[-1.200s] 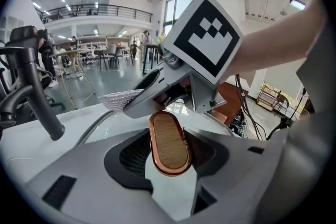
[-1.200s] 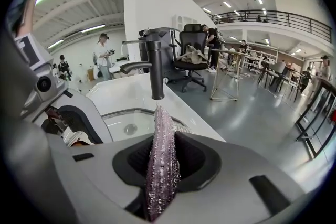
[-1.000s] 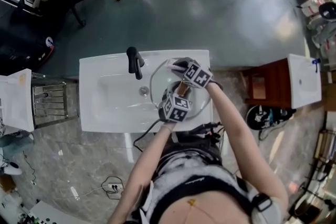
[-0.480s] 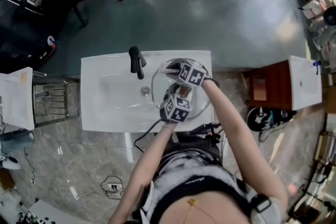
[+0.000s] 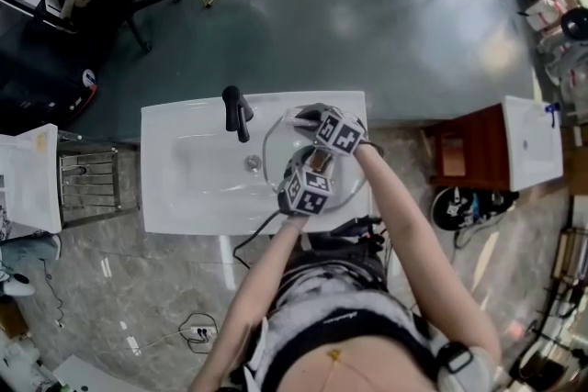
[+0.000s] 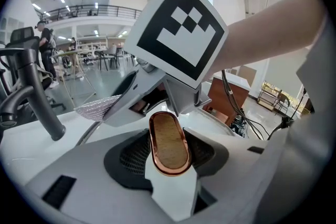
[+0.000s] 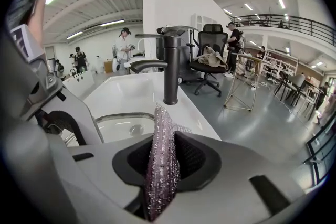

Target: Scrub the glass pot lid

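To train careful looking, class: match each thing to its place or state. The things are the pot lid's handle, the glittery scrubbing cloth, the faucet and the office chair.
Things
1. lid handle
2. scrubbing cloth
3. faucet
4. office chair

Places or states
A. clamped in the right gripper
B. draped with a garment, out on the floor
C. clamped in the left gripper
D. black, upright on the rim of the sink

Pairs: 1-C, 2-A, 3-D, 4-B
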Demonstrator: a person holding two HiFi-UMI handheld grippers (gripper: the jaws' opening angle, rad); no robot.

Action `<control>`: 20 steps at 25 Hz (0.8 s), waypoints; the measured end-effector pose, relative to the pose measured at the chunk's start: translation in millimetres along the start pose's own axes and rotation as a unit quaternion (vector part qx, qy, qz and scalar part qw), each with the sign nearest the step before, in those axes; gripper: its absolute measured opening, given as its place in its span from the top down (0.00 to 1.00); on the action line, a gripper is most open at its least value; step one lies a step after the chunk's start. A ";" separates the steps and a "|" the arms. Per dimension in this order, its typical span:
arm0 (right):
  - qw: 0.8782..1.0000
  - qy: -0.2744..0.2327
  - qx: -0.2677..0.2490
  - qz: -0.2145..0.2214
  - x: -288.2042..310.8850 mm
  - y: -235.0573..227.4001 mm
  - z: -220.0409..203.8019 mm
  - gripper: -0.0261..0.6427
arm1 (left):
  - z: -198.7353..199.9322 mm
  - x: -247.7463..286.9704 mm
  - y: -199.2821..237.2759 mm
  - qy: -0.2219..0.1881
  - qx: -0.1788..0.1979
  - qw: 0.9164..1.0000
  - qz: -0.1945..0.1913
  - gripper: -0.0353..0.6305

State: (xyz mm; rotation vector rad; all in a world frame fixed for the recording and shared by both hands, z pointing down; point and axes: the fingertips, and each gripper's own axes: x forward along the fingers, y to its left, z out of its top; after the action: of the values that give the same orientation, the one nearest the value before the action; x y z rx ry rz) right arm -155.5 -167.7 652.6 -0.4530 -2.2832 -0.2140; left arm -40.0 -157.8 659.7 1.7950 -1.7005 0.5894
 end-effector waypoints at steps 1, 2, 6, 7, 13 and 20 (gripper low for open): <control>1.000 -0.002 0.008 -0.006 -2.7 -3.0 -2.3 0.83 | 0.0 -0.1 0.6 0.000 0.000 1.000 0.001 0.64; 1.000 -0.004 0.015 -0.012 -5.9 -5.7 -5.0 0.83 | 0.2 -0.5 0.9 0.000 0.000 1.000 0.002 0.64; 0.998 -0.012 0.049 -0.040 -21.3 -16.5 -20.6 0.83 | 0.7 -1.2 1.1 -0.001 0.002 1.000 0.002 0.64; 0.997 -0.016 0.059 -0.047 -25.5 -19.0 -25.1 0.83 | 0.5 -1.0 1.0 -0.001 0.001 1.000 0.001 0.64; 0.989 -0.044 0.109 -0.092 -48.8 -24.9 -50.5 0.83 | -0.5 -0.9 1.9 -0.002 0.002 1.000 0.002 0.64; 0.979 -0.061 0.136 -0.136 -73.9 -20.2 -77.7 0.83 | 0.0 -1.5 1.6 -0.001 0.002 1.000 0.002 0.64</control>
State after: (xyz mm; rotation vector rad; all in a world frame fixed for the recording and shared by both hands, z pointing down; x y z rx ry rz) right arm -64.4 -227.8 651.0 -0.0102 -2.4445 -0.0062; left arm -41.6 -156.7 658.9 1.7963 -1.7052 0.5929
